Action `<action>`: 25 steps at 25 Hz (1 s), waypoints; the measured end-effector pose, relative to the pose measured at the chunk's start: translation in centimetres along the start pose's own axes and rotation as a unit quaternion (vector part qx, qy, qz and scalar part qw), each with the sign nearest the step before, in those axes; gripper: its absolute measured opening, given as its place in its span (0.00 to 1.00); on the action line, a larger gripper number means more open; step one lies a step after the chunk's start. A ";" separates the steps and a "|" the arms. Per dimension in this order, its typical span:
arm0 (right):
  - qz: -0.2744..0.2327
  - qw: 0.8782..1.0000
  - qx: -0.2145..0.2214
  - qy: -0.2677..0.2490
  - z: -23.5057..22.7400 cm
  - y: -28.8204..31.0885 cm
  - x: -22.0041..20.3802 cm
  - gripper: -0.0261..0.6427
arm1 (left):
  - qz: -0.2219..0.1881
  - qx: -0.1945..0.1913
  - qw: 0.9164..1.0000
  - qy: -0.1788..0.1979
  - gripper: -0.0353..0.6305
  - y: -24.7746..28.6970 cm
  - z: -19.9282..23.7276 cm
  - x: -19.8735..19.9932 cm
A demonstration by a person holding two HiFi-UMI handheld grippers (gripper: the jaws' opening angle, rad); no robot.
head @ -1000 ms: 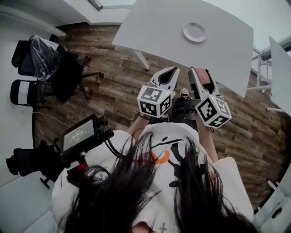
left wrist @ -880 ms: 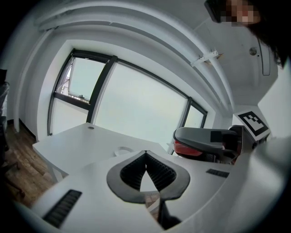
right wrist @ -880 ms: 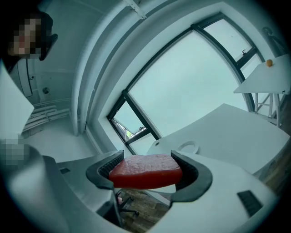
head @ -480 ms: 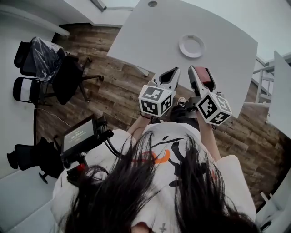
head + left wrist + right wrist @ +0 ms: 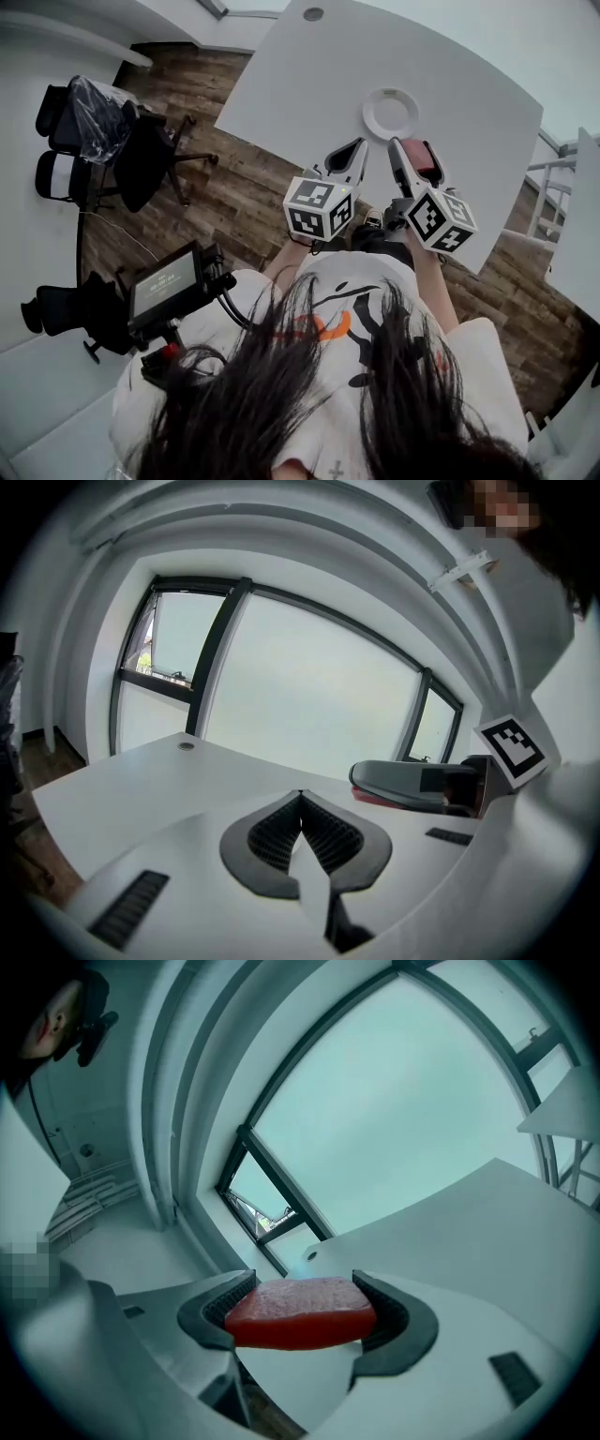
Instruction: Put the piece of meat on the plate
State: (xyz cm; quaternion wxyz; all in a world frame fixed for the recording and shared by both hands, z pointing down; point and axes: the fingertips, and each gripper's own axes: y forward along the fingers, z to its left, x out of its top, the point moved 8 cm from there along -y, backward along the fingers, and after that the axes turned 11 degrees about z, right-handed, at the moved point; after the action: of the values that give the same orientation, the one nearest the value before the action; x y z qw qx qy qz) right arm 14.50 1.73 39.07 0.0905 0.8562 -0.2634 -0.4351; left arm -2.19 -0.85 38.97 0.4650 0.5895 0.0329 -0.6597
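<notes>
Meat (image 5: 298, 1312), plate (image 5: 391, 112), white table (image 5: 300, 94), wood floor (image 5: 234, 197)

Quick count from what I can see: one white plate (image 5: 391, 114) and one red piece of meat (image 5: 298, 1313). Two grippers, the left gripper (image 5: 357, 146) and the right gripper (image 5: 413, 150), each with one marker cube (image 5: 319, 208), so two cubes. Two white tables, the big table (image 5: 300, 84) and a second table (image 5: 574, 225) at the right edge. One small screen (image 5: 164, 284). Office chairs (image 5: 141, 155) on the left look like four, but they overlap, so can't swear to it
</notes>
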 end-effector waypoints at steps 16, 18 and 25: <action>0.077 0.997 -0.029 -0.009 -5.5 8.1 0.1 0.54 | 0.049 0.027 0.998 -0.021 0.06 4.8 3.7 0.7; 0.084 0.996 -0.037 -0.017 -6.1 8.0 -0.4 0.54 | 0.054 0.022 0.998 -0.013 0.06 5.0 3.2 0.5; 0.119 0.990 -0.065 -0.040 -7.3 12.4 -0.3 0.54 | 0.081 0.000 0.997 -0.008 0.06 8.0 5.7 1.6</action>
State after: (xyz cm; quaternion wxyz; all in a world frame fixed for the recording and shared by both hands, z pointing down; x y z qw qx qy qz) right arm 15.48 -9.13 48.49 0.1868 0.7931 -0.3381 -0.4710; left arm -1.03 -9.64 43.41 0.5175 0.5850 -0.0186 -0.6242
